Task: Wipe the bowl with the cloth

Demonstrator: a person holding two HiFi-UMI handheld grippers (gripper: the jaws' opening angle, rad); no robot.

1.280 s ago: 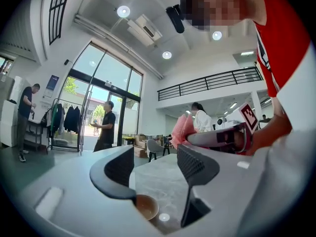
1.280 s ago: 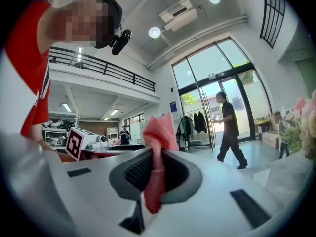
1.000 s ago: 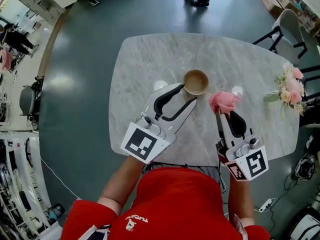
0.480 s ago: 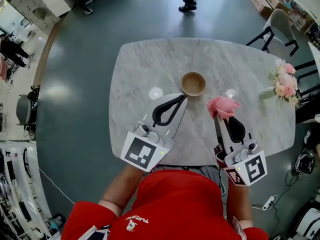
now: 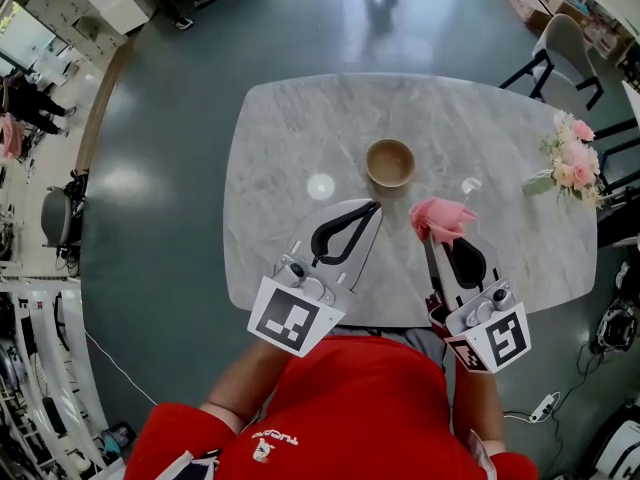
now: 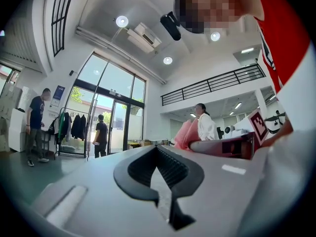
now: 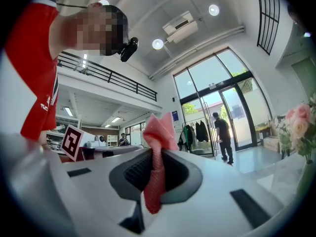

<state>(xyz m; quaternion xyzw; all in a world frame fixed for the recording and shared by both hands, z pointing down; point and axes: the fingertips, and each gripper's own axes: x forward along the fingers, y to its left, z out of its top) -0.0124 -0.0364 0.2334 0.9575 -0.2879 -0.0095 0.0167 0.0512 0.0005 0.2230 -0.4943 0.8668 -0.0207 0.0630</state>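
the bowl (image 5: 390, 162) stands upright and seemingly empty on the marble table (image 5: 300, 138), about midway between its left and right edges and a little nearer the far edge than the near one. nothing touches it. the pink cloth (image 5: 441, 218) is off the bowl, between it and the near edge, bunched at the tip of the right gripper (image 5: 432, 236). that claw is clamped on the cloth (image 7: 158, 147): a narrow strip is pinched between the pads, a puff stands out beyond the tips and a short tail hangs behind. the left gripper (image 5: 375, 205) is closed tight with nothing in it, its tip just short of the bowl and apart from it.

the main risk, as i judge it, is the free bowl. it looks light, and a wiping push from the cloth could slide it toward the far edge or rock it over unless the left claw opens and steadies the rim first. the cloth is held by only a thin strip, so dragging it round the inside may pull it out. if the puff folds back, hard jaw tips would scrape the bowl. the flowers (image 5: 575, 158) at the right edge sit well apart, so they are unlikely to be hit.
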